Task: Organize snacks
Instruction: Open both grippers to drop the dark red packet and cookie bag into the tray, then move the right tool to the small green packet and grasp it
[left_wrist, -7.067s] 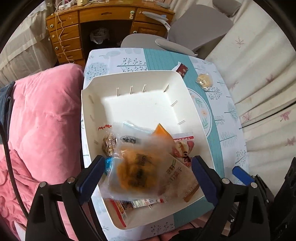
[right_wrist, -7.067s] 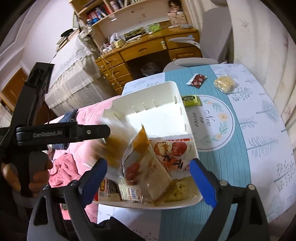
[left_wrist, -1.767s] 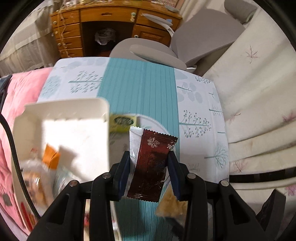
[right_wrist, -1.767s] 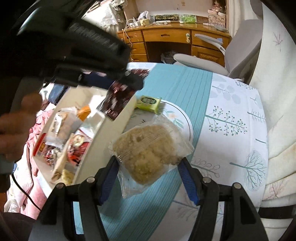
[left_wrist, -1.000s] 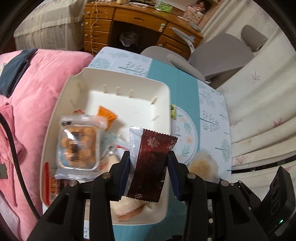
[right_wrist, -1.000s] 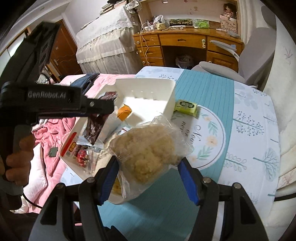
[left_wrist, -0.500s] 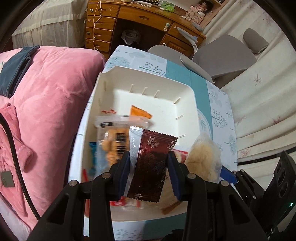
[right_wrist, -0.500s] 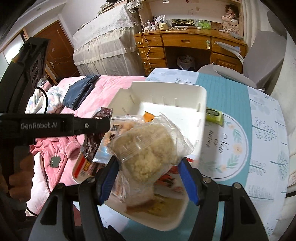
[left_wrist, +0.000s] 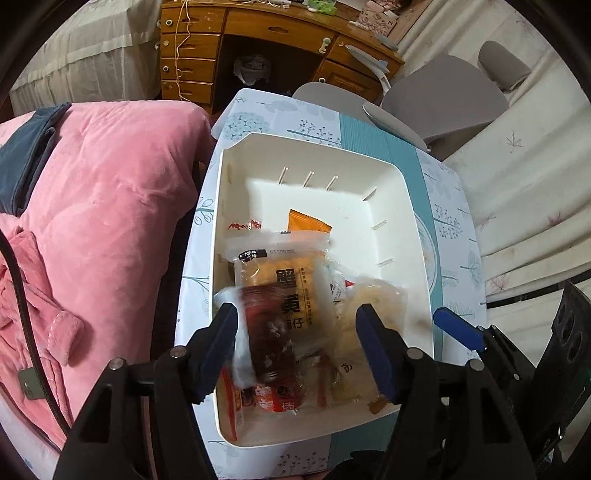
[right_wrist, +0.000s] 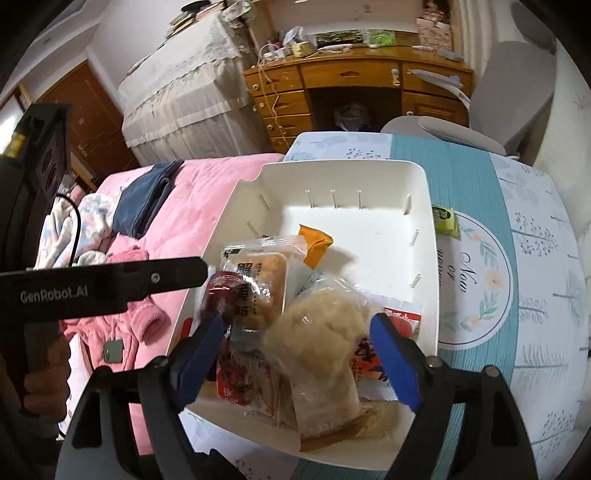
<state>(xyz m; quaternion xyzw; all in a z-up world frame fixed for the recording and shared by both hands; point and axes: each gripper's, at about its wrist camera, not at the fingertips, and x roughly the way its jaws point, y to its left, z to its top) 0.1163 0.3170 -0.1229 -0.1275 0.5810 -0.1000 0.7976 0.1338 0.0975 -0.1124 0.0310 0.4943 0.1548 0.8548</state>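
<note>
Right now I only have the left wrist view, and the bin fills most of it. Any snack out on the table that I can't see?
Observer: Yes. One green packet lies on the tablecloth, just outside the right wall of the white bin.
Operator: I see only one blue finger of the right gripper. Holding anything?
Observer: The right gripper has its jaws opening. The pale crumbly snack bag lies between them on the packets in the bin, and the pads look off it.
Operator: The dark red packet is a blur here.
Observer: The right wrist view shows the dark red packet by the bin's left wall, just below the left gripper, whose jaws are opening.
</note>
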